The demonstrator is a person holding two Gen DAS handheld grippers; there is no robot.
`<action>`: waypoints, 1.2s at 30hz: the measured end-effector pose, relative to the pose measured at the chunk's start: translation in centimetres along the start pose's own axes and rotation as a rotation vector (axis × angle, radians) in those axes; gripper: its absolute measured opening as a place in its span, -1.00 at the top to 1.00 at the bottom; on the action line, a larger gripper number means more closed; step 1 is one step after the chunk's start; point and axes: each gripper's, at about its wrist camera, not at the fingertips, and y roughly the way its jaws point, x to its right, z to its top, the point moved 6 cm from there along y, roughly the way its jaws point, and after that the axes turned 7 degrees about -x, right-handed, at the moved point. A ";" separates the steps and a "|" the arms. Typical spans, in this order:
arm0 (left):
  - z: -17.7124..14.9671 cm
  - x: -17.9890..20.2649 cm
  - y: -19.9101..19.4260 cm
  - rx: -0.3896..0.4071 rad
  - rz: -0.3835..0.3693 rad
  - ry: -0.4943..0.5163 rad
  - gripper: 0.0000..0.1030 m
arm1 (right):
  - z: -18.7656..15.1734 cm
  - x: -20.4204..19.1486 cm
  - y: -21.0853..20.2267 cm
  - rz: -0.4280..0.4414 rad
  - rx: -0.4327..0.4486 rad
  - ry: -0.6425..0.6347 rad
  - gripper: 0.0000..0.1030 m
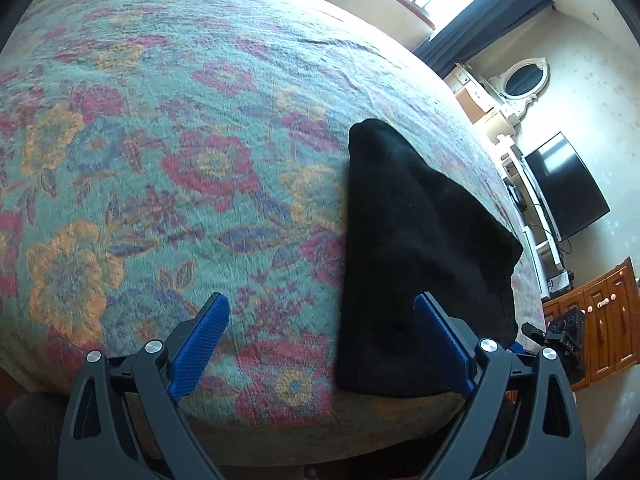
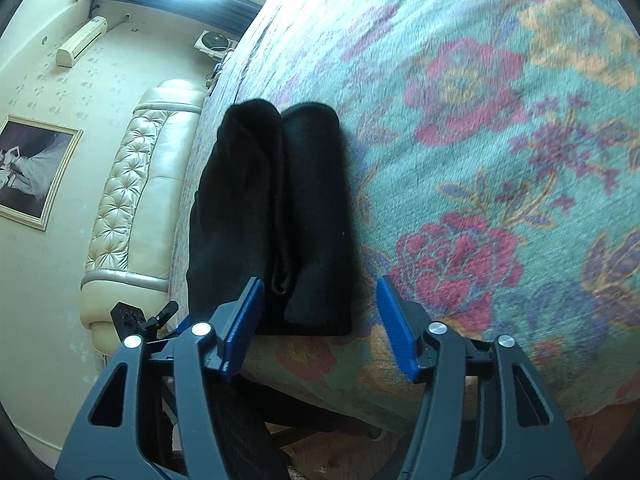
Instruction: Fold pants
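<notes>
Black pants (image 1: 416, 248) lie folded in a compact stack on the floral bedspread (image 1: 160, 140), near the bed's front edge. In the right wrist view the pants (image 2: 280, 216) show two long folded halves side by side. My left gripper (image 1: 320, 312) is open and empty, hovering above the bed edge, its right finger (image 1: 440, 340) over the pants' near corner. My right gripper (image 2: 320, 312) is open and empty, its left finger (image 2: 244, 320) in front of the pants' near end. The other gripper's tip shows at each view's edge.
The bedspread (image 2: 500, 140) covers the whole bed. A cream tufted headboard (image 2: 136, 192) stands past the pants. A TV (image 1: 568, 188), white shelving and a wooden cabinet (image 1: 600, 320) stand off the bed's far side.
</notes>
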 end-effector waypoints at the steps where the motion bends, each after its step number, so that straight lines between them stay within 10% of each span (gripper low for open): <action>1: 0.6 0.0 0.3 -0.011 -0.006 0.019 -0.79 | 0.6 -0.2 -0.8 -0.016 0.025 -0.017 -0.69; 12: 7.7 0.7 7.4 -0.064 -0.075 0.049 -0.79 | 9.3 -0.8 4.1 0.008 0.007 -0.020 -0.80; 17: 9.5 1.4 8.6 -0.079 -0.095 0.024 -0.81 | 11.3 -2.6 5.5 0.204 -0.002 -0.029 -0.96; 21: 9.9 2.3 9.0 -0.087 -0.092 0.040 -0.81 | 11.8 -3.0 6.8 0.121 -0.017 -0.072 -0.96; 25: 10.5 3.3 9.0 -0.108 -0.240 0.014 -0.81 | 12.1 -3.5 7.1 0.119 -0.009 -0.080 -0.96; 36: 11.1 3.2 10.6 -0.140 -0.164 0.017 -0.87 | 12.2 -4.0 7.8 0.099 0.007 -0.107 -0.95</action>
